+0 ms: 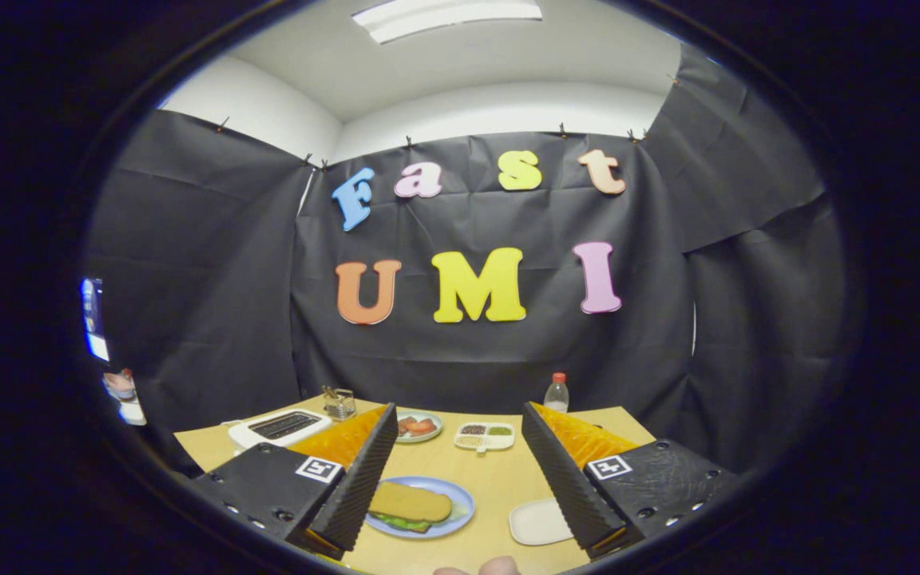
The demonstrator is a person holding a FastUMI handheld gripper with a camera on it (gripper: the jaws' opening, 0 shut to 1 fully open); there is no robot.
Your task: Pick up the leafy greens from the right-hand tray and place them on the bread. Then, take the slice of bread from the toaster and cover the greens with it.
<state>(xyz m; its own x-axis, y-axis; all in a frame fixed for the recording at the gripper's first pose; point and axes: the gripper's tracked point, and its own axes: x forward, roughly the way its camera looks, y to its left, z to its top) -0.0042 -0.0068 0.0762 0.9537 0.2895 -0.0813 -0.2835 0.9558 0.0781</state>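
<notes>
My gripper [460, 479] is open and holds nothing; it hangs above the wooden table [492, 479]. Between the fingers, nearer the left one, a blue plate [460, 511] carries a slice of bread [410, 502] lying on leafy greens [404, 523], whose green edge shows under the bread. A white toaster [280, 427] stands beyond the left finger at the table's far left, its slots dark. By the right finger lies a small white tray [538, 521] with a bare surface.
A plate of red slices [418, 426] and a white divided dish of seasonings [485, 435] sit farther back. A clear bottle with a red cap [557, 394] and a small glass holder [339, 403] stand near the back edge. A person's fingertips [480, 568] show at the near edge.
</notes>
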